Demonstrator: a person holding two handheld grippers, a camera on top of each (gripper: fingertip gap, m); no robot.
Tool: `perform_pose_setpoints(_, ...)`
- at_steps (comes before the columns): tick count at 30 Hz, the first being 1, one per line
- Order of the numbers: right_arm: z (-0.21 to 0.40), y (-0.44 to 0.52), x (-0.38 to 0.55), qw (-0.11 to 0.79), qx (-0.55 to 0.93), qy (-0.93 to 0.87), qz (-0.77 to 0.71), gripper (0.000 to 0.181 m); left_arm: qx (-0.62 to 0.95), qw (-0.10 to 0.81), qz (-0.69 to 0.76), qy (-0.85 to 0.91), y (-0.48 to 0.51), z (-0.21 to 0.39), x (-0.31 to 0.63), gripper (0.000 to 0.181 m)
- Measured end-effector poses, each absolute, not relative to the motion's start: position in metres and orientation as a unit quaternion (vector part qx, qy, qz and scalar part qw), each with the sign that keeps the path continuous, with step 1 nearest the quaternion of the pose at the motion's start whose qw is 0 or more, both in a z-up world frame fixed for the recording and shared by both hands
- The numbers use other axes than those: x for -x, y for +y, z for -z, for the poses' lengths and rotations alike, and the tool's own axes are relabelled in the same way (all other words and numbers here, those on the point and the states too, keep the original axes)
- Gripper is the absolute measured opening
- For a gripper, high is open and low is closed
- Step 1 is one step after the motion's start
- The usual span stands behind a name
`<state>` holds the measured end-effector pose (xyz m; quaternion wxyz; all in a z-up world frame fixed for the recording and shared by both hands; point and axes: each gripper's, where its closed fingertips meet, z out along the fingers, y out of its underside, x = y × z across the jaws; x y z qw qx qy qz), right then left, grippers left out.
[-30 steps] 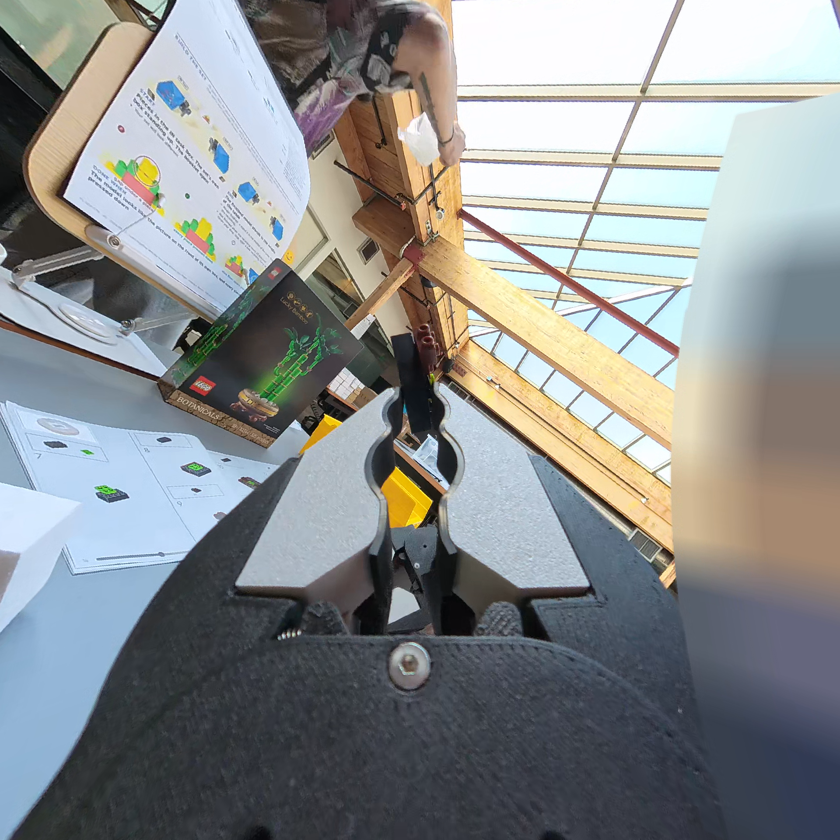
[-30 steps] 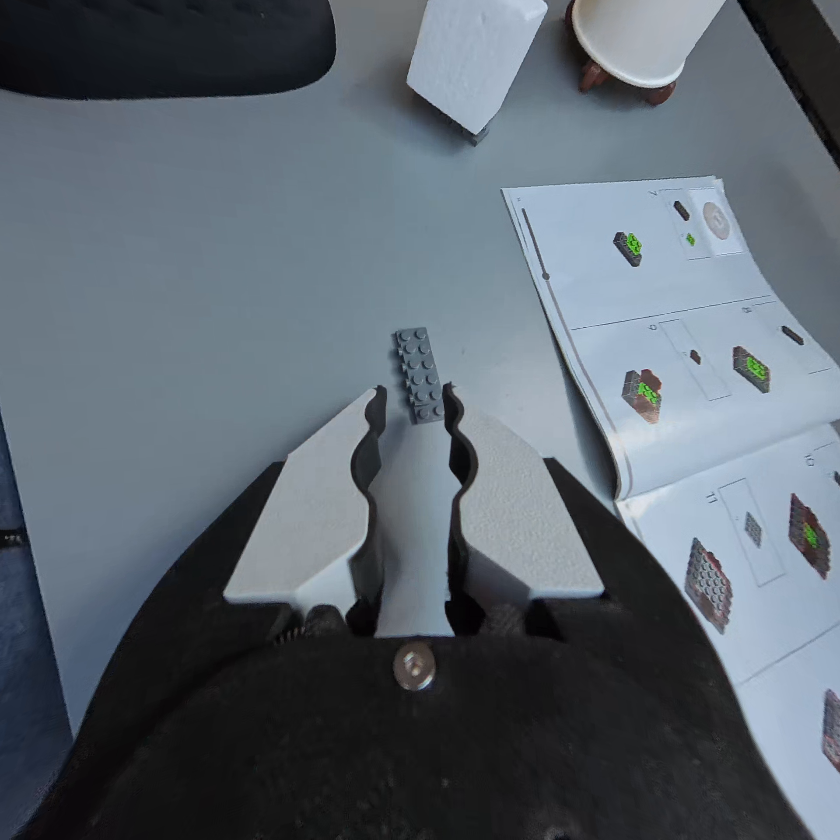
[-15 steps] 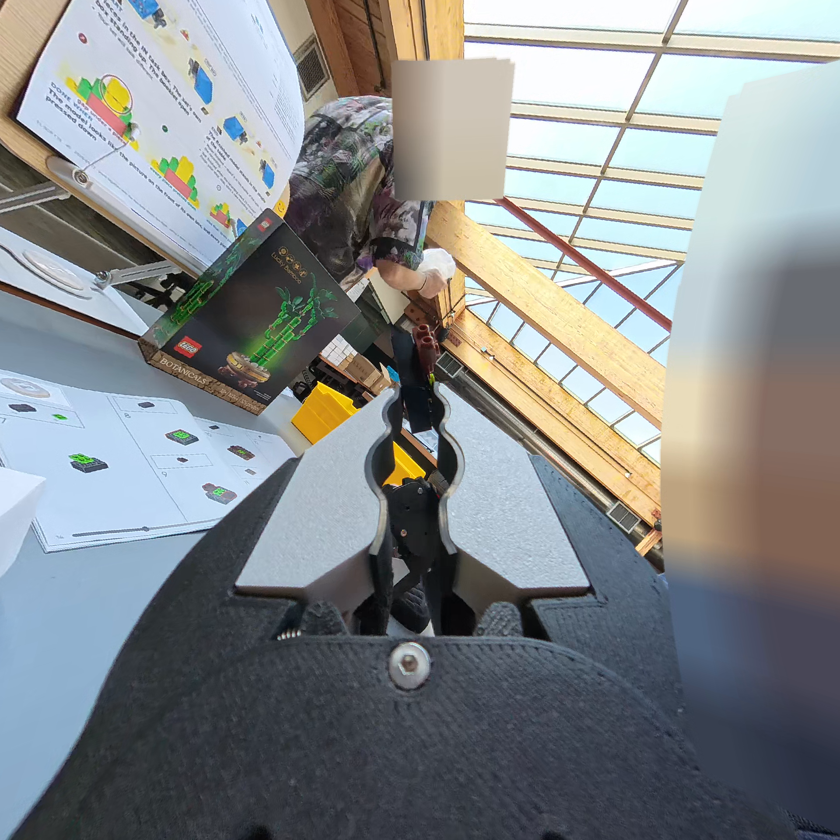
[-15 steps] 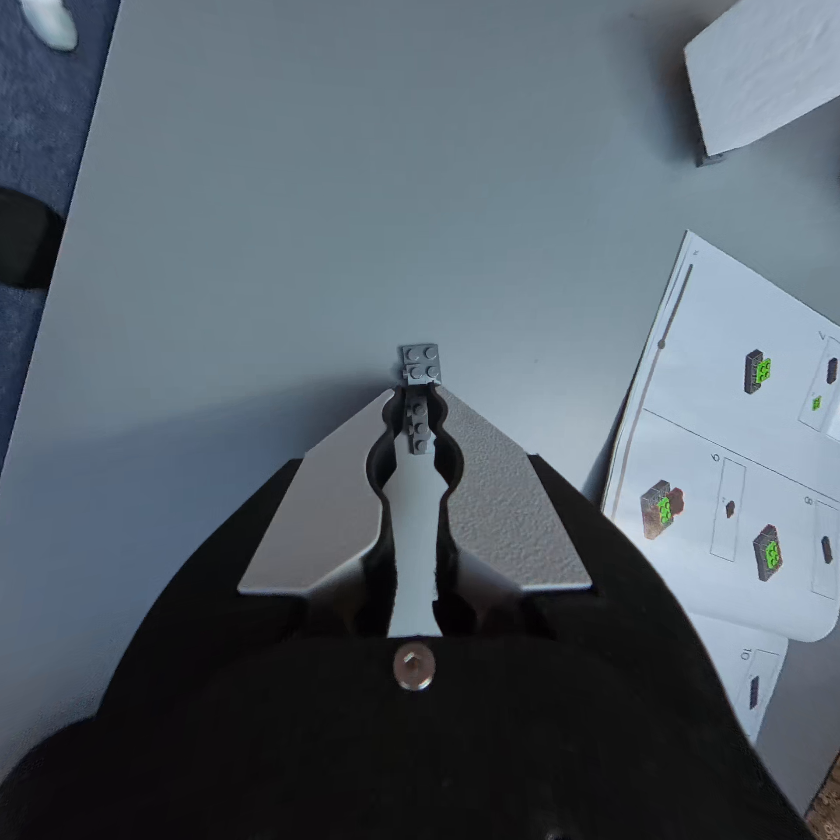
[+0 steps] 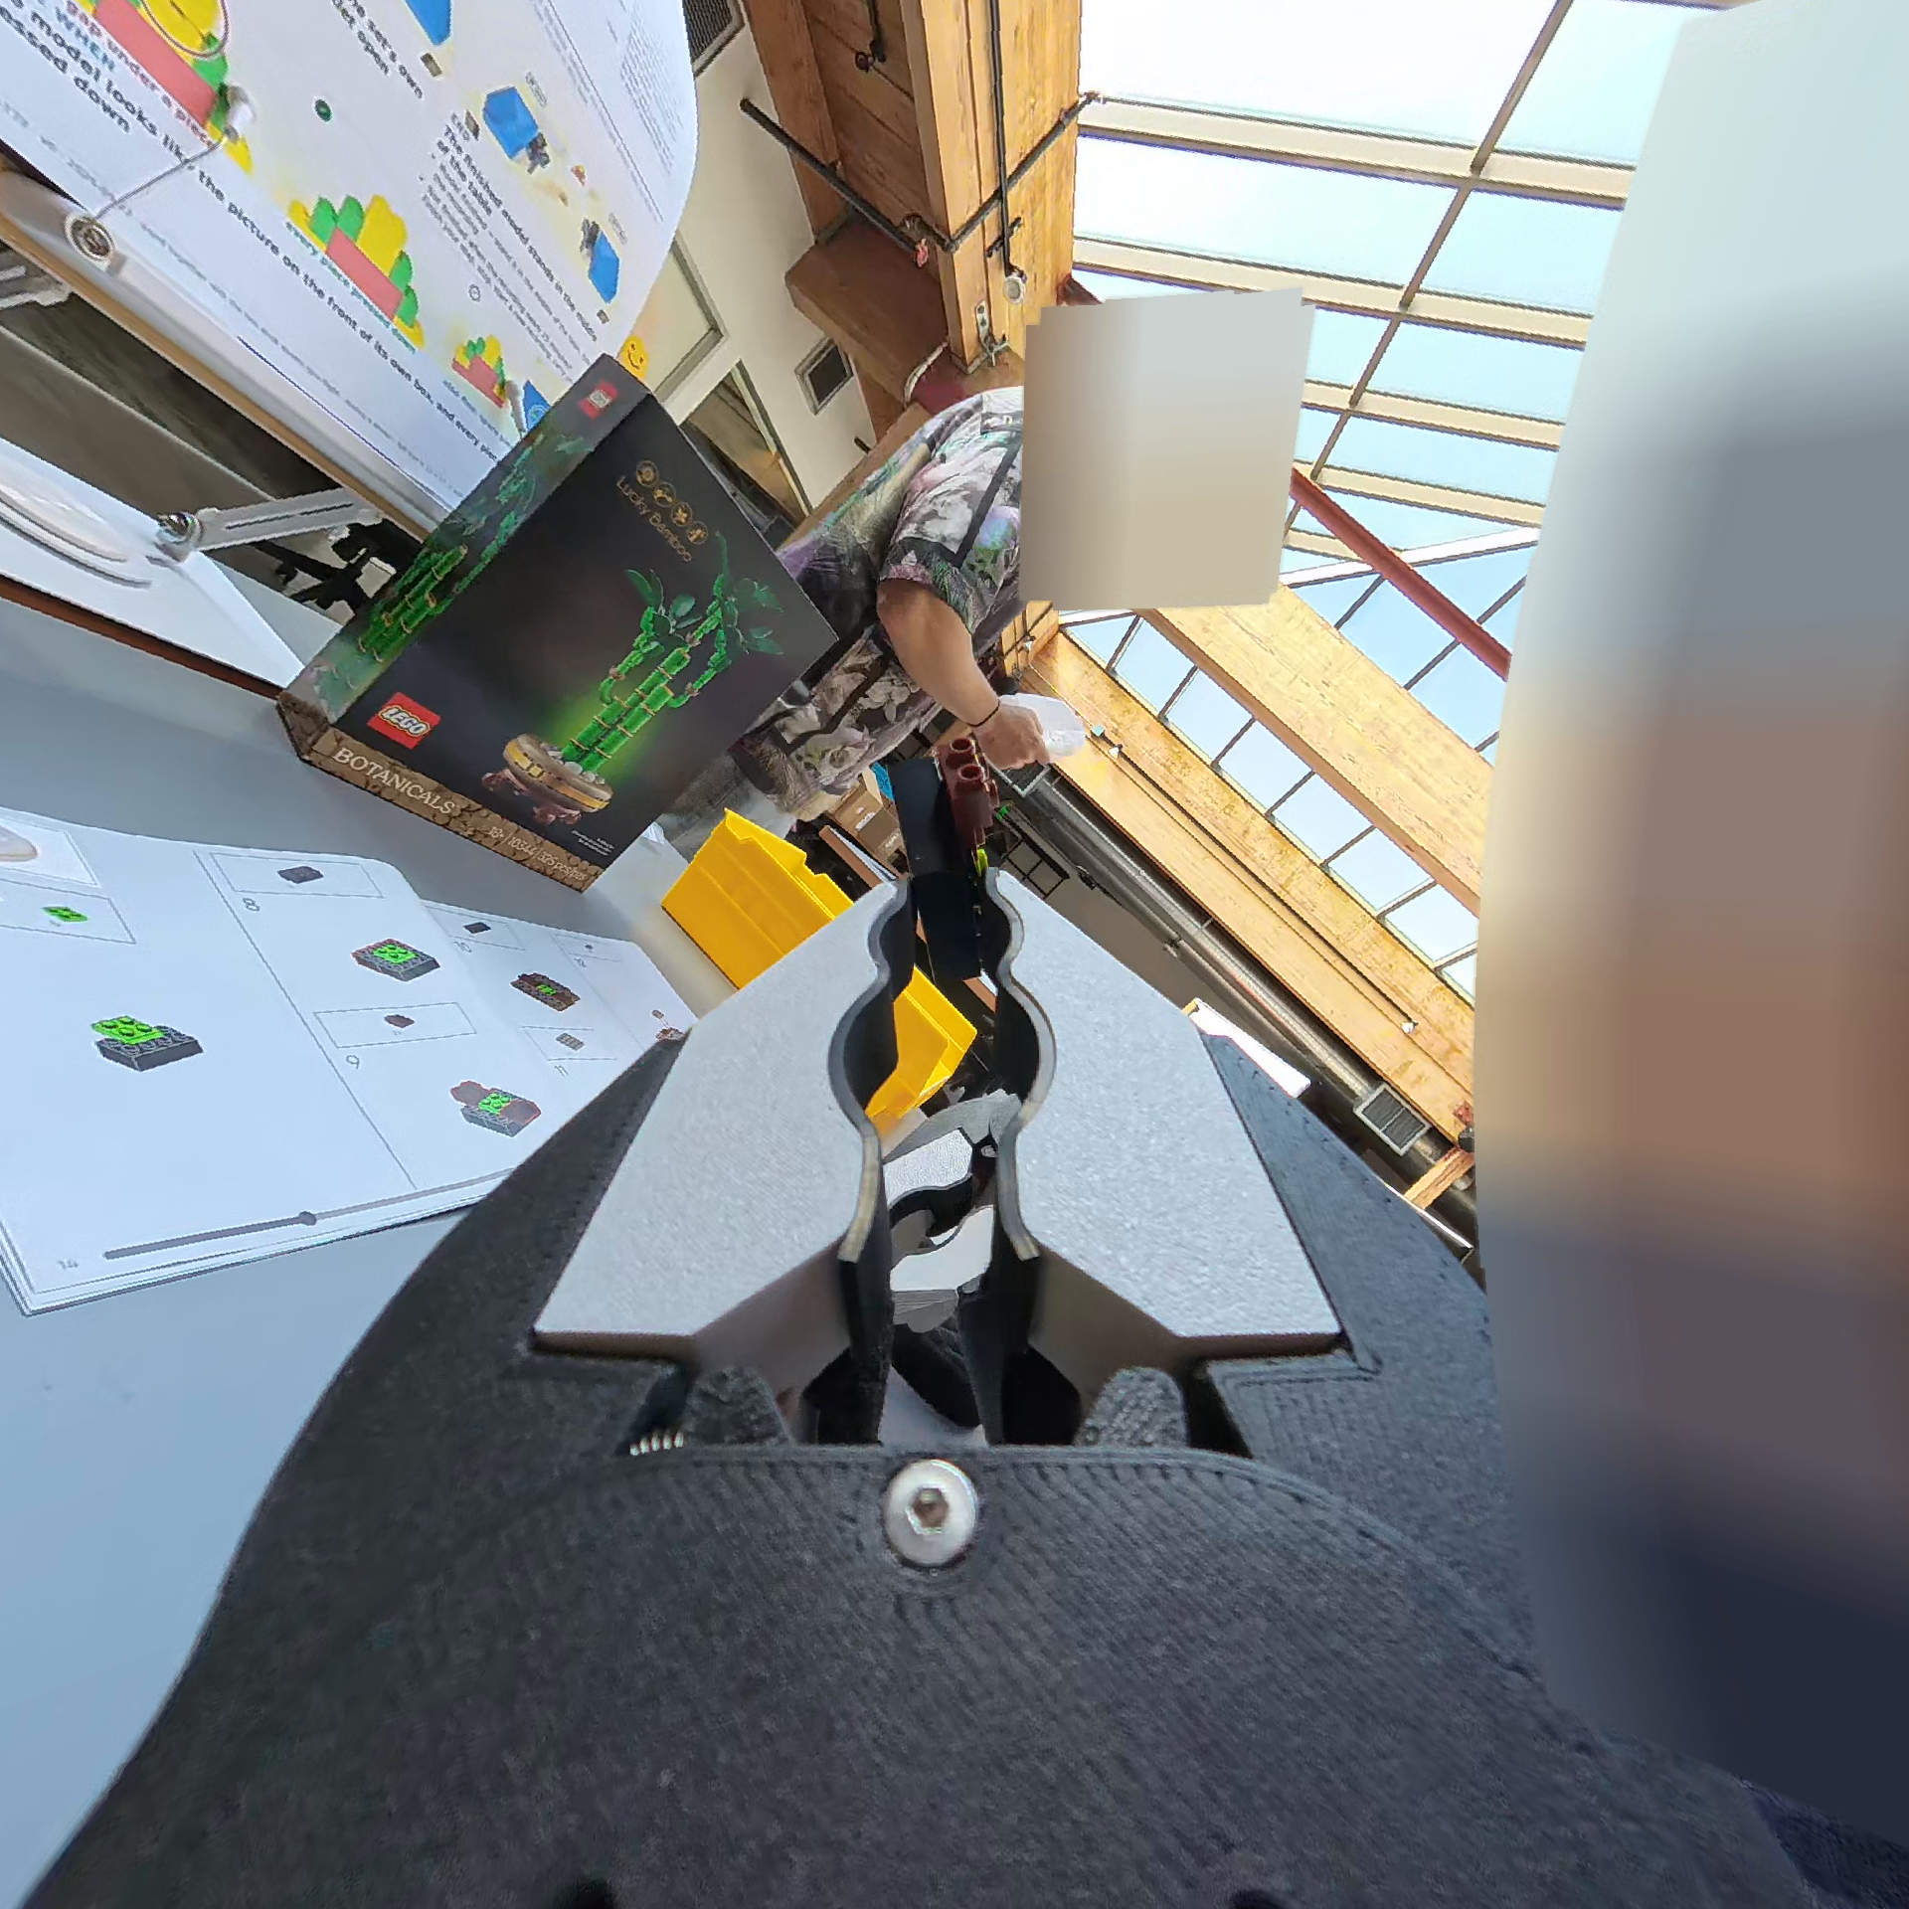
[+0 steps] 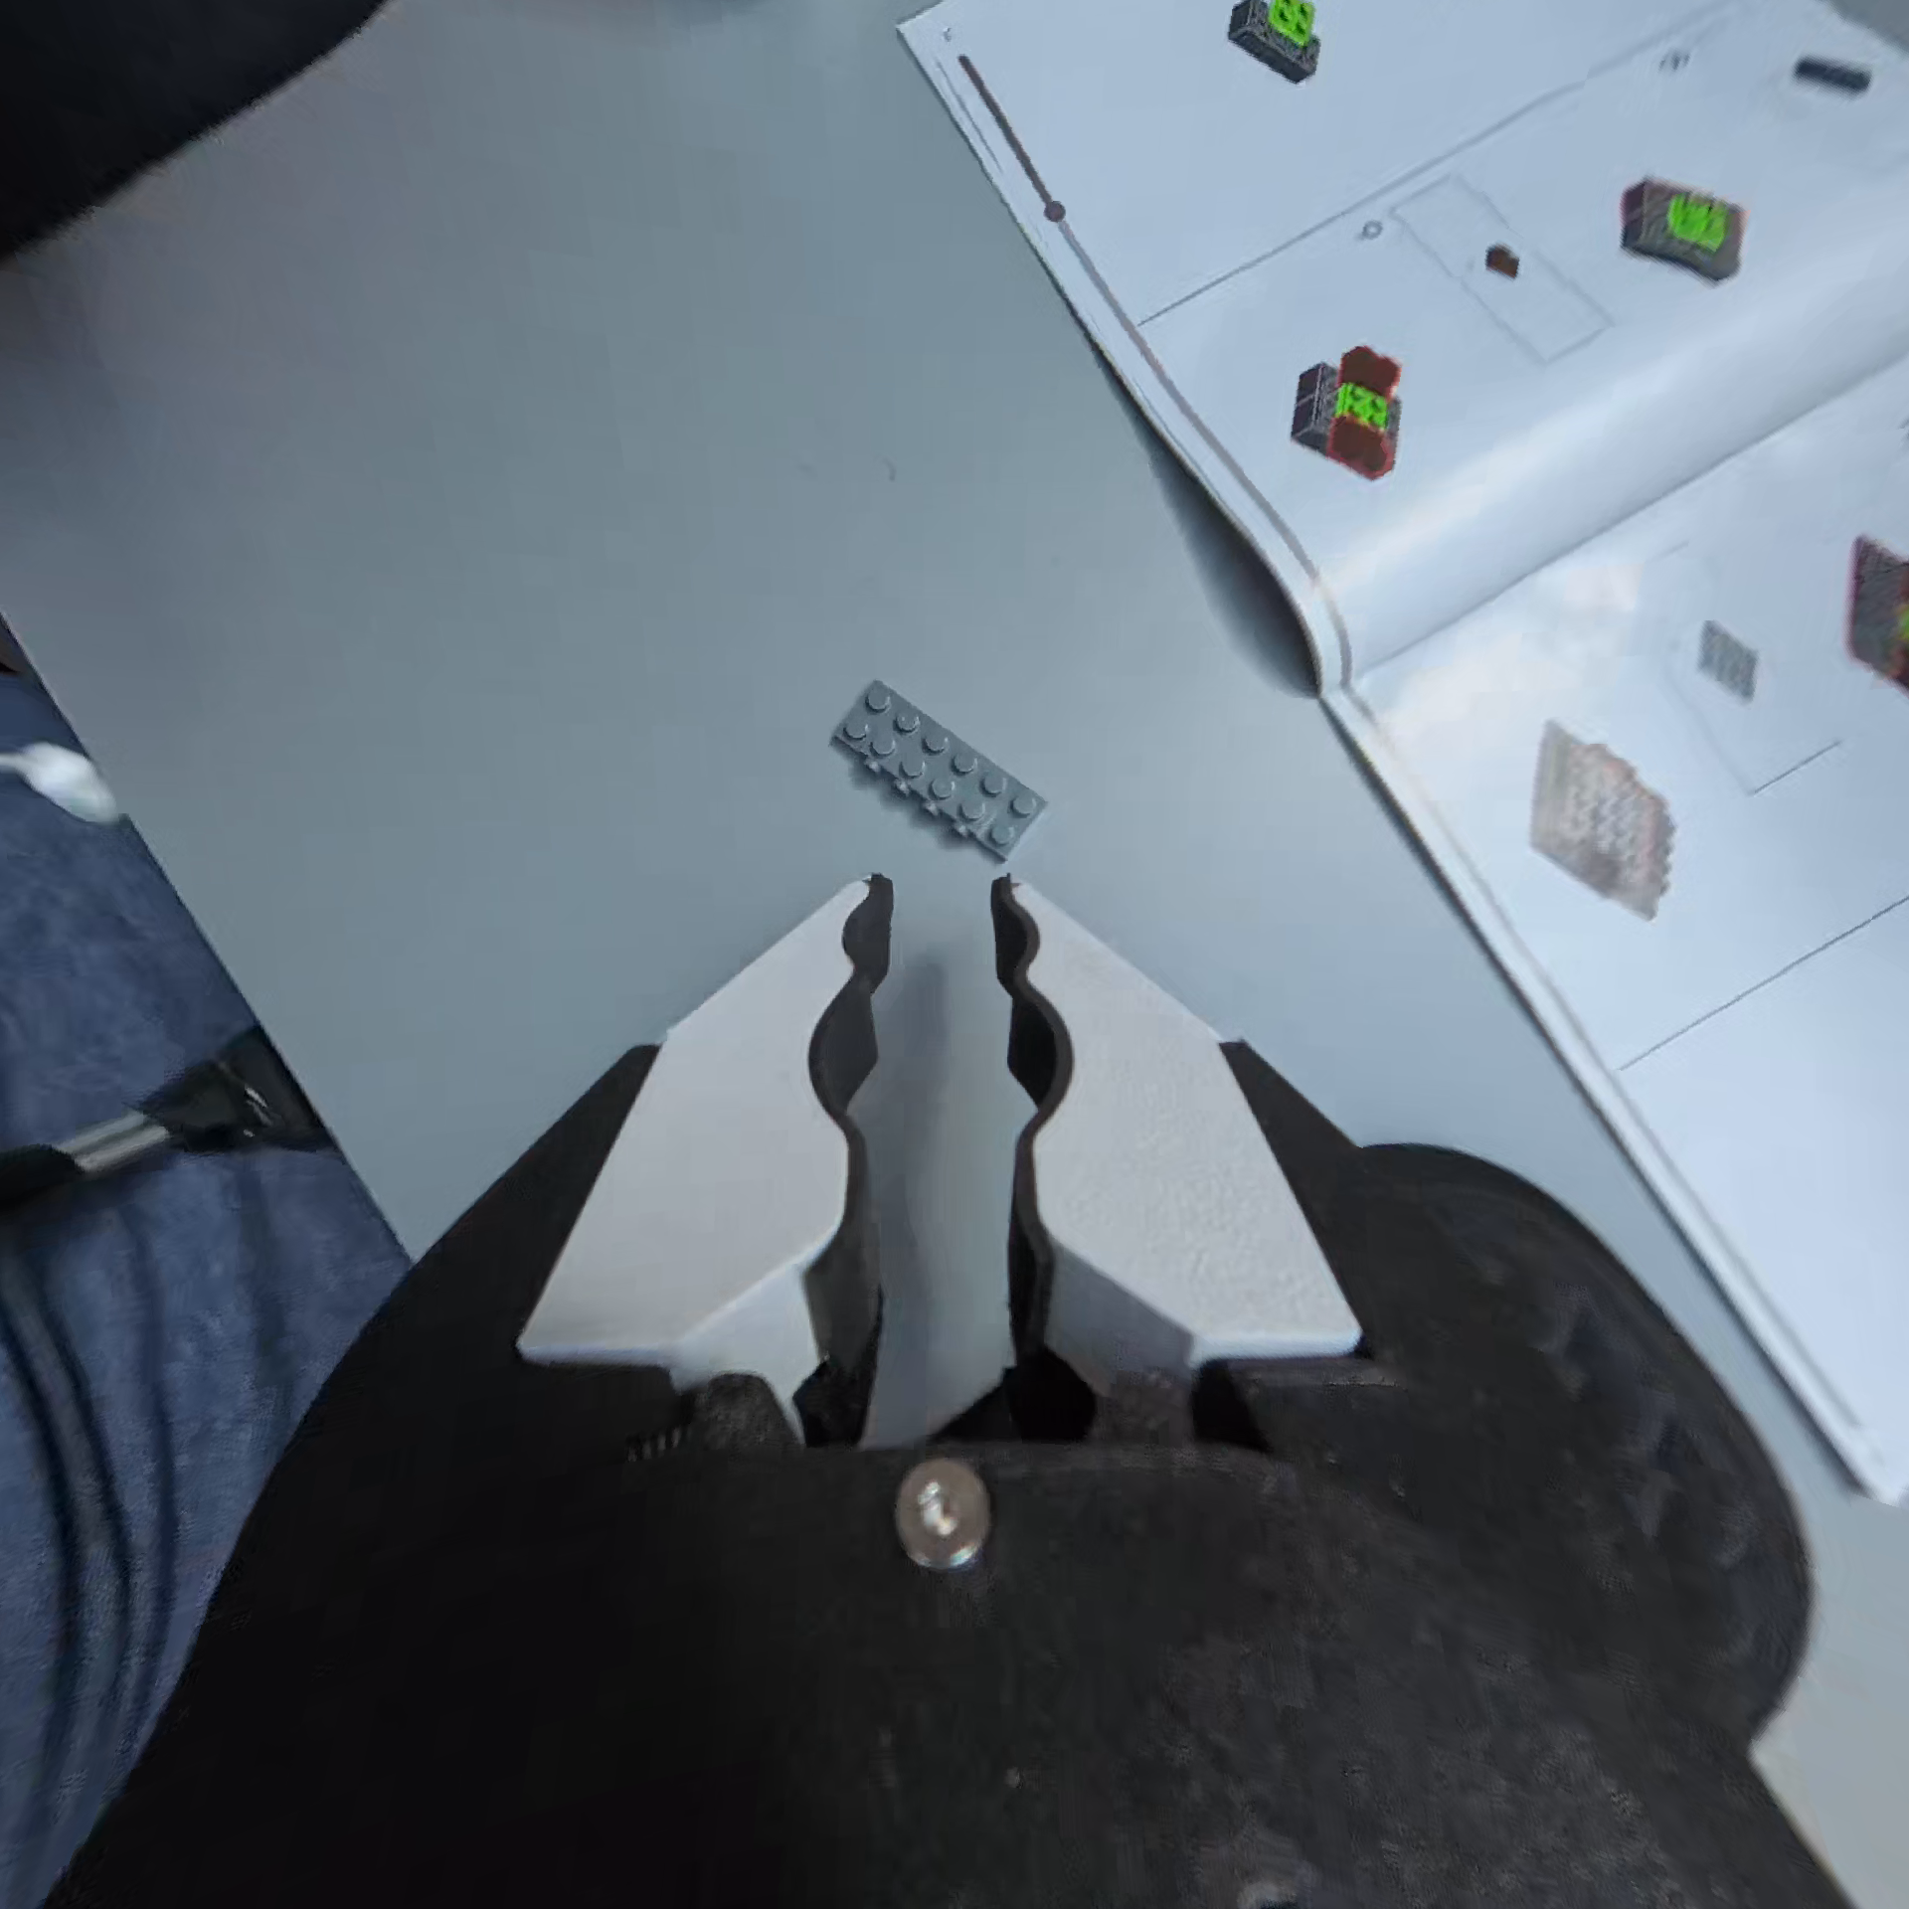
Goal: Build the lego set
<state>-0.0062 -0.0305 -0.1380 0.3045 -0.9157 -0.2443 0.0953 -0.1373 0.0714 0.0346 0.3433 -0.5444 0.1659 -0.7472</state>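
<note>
My left gripper [image 5: 945,890] is shut on a small Lego assembly [image 5: 950,826], a black piece with a dark red brick on top. It holds the assembly in the air, tilted upward, above the grey table [image 5: 124,1446]. My right gripper [image 6: 940,883] is open and empty, low over the table [image 6: 517,413]. A flat grey studded plate [image 6: 938,770] lies on the table just beyond its fingertips, turned diagonally and apart from them.
An open instruction booklet [image 6: 1550,517] lies to the right of the plate and shows in the left wrist view [image 5: 258,1033]. The Lego box [image 5: 558,661] stands behind it. A yellow bin [image 5: 764,909] and a person [image 5: 909,620] are beyond the table. The table edge runs at the left [image 6: 207,930]. There is about 25 centimetres between the tips of the two grippers. The flat grey studded plate [image 6: 938,770] is about 4 centimetres from my right fingertips and 25 centimetres from my left.
My right gripper, which had closed around the grey plate, has opened and drawn back; the plate now lies free and turned diagonally. My left gripper has tilted, still holding the assembly.
</note>
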Motion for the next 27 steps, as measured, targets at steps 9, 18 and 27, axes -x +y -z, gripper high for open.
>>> perform_pose_setpoints(9, 0.152, -0.024, 0.019, 0.275, 0.943, -0.109, -0.152, 0.031, 0.534, 0.337, 0.757, 0.168, 0.073, -0.039, 0.134, 0.009)
perform_pose_setpoints(18, 0.152, 0.02, 0.031, 0.334, 0.918, -0.146, -0.157, 0.044, 0.529, 0.332, 0.76, 0.178, 0.069, -0.043, 0.134, 0.009)
perform_pose_setpoints(27, 0.159, 0.008, 0.025, 0.352, 0.927, -0.097, -0.083, 0.04, 0.541, 0.318, 0.757, 0.181, 0.067, -0.034, 0.128, 0.009)
